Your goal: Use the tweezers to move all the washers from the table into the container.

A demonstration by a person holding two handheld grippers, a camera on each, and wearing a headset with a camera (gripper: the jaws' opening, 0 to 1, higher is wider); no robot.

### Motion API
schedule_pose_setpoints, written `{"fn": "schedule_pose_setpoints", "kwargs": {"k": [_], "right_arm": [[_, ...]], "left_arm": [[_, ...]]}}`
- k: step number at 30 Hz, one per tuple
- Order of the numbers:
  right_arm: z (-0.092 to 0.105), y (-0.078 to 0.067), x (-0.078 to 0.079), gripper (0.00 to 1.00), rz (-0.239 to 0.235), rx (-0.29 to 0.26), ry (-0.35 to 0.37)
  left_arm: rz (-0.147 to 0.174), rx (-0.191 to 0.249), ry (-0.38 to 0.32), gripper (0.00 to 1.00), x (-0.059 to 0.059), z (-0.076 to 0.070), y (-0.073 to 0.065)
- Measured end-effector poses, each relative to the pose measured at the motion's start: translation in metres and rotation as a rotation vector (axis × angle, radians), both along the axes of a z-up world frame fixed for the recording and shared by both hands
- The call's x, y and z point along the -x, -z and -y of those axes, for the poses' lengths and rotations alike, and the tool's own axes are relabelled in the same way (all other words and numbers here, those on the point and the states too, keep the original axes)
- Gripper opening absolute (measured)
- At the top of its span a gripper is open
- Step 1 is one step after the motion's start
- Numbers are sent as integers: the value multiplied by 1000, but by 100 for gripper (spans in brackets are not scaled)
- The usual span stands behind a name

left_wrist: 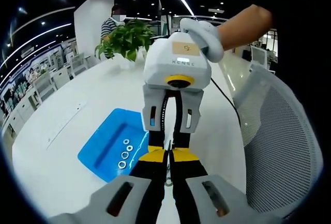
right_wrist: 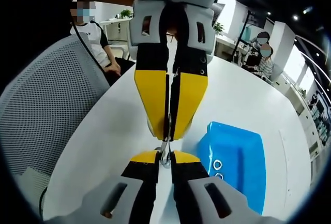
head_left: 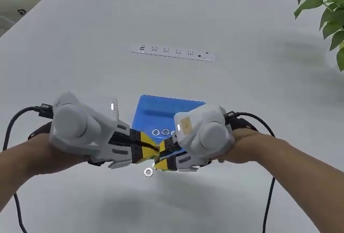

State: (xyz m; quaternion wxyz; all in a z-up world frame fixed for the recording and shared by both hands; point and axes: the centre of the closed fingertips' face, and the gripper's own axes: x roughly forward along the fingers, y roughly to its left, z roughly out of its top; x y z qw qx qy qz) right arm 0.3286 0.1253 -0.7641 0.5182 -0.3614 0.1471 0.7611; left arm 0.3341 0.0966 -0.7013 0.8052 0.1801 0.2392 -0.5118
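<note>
White table (head_left: 242, 71), blue container (head_left: 161, 106) at frame centre already holds four washers (left_wrist: 124, 155). One loose washer (head_left: 148, 172) left, lower centre, on the table. Jaws of left gripper (left_wrist: 168, 155) and right gripper (right_wrist: 165, 158) both clamp the tweezers (right_wrist: 166, 146), tip to tip.

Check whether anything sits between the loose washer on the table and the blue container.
Yes. In the head view, the left gripper and right gripper, both shut on the tweezers, meet tip to tip between the washer and the blue container.
</note>
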Motion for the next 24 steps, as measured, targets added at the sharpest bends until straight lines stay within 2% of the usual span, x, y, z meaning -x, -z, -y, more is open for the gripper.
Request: {"fn": "schedule_pose_setpoints", "kwargs": {"k": [12, 20, 24], "right_arm": [[0, 0, 1, 9, 0, 3, -2], [0, 0, 2, 9, -5, 4, 1], [-3, -3, 1, 9, -4, -4, 3]], "left_arm": [[2, -10, 13, 5, 1, 1, 0], [-5, -2, 3, 6, 2, -1, 0], [4, 8, -3, 14, 5, -1, 0]]}}
